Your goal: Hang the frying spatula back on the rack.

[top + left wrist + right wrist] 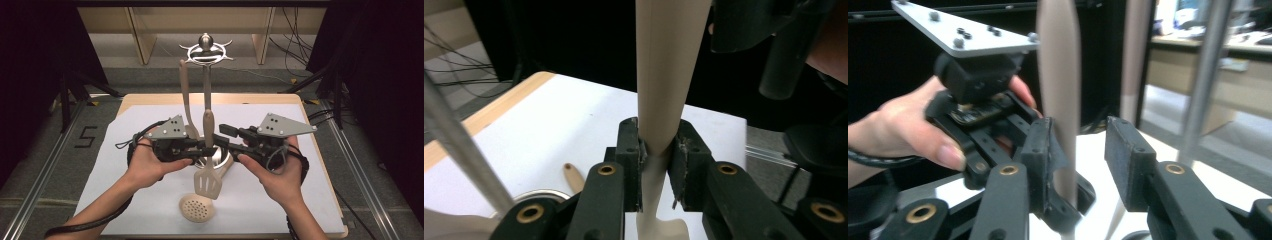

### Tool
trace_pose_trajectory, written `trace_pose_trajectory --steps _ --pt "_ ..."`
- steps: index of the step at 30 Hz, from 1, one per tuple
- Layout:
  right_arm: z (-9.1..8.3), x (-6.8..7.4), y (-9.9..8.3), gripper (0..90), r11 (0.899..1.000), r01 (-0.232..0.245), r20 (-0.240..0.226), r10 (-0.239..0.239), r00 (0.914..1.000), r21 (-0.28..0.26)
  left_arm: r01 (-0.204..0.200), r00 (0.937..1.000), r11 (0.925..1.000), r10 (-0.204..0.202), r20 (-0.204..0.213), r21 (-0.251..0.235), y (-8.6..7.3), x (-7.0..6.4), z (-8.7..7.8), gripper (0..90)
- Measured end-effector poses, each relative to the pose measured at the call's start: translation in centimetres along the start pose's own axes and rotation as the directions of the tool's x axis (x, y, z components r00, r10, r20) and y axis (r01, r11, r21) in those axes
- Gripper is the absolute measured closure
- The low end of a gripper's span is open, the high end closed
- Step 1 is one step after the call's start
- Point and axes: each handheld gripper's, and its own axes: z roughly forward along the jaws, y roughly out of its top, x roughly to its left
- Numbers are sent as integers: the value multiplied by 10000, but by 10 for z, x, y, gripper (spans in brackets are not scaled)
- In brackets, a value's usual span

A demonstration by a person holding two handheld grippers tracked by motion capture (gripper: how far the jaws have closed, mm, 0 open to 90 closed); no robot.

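The skimmer [197,208] lies on the table [310,200] at lower centre, unhung. Just above it, the left gripper [206,148] clamps the spatula [207,184] handle upright at mid-frame, while the right gripper [218,141] stands wide around it. One utensil [185,95] already hangs on the rack [205,50]; hanging the spatula likely remains.

Both grippers are chunky black units, left gripper [202,146] and right gripper [224,136], each topped with a grey three-cornered plate dotted with small dark screws. Brass-coloured pivot rings sit along the black jaw links. Black cables loop off each one. Arms look bare, maybe a dark wrist strap, hard to tell.
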Motion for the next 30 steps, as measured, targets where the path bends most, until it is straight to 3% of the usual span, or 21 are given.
trace_pose_trajectory --steps 3,7,12,13,17,21,22,23,24,26,27,28,29,30 --pt "-6 -4 -4 633 9998 194 676 -196 9975 38 73 9998 10000 -74 -159 -55 2 3 0 758" --pt "-11 -11 -12 632 9988 249 1636 -315 9860 422 41 9982 10000 -38 -605 56 5 6 -1 758" --pt "-14 -16 -23 633 9967 116 2366 -304 9711 803 119 9955 9999 -112 -943 65 10 7 -1 758" --pt "-15 -18 -25 633 9949 287 2507 -522 9666 965 160 9946 9999 -153 -1024 58 11 7 -1 758" --pt "-15 -20 -34 633 9925 -133 2713 -202 9623 1212 196 9911 9998 -189 -1318 38 17 8 -1 758" --pt "-15 -24 -40 634 9926 98 2959 -455 9541 1210 259 9880 9997 -259 -1521 -20 21 8 -1 758" --pt "-15 -22 -41 634 9905 -216 2946 -194 9554 1355 299 9874 9996 -295 -1552 -2 22 8 -1 757" --pt "-15 -25 -42 634 9910 235 3074 -635 9495 1321 301 9864 9995 -293 -1615 26 23 8 -1 758" --pt "-15 -24 -43 634 9904 24 3083 -453 9502 1382 297 9866 9996 -291 -1608 15 23 9 0 757" --pt "-15 -24 -45 634 9890 226 3315 -704 9408 1459 340 9857 9994 -331 -1650 29 24 9 0 757" --pt "-14 -23 -46 634 9880 34 3239 -540 9445 1547 370 9857 9993 -363 -1648 13 25 9 0 758" --pt "-14 -23 -47 634 9888 62 3431 -576 9375 1489 399 9852 9992 -392 -1669 6 25 9 1 757" --pt "-14 -24 -48 634 9868 59 3305 -597 9419 1616 436 9847 9991 -431 -1689 -7 26 10 1 758" --pt "-13 -23 -49 634 9860 -40 3383 -534 9395 1668 466 9841 9989 -461 -1716 -9 26 10 1 758"
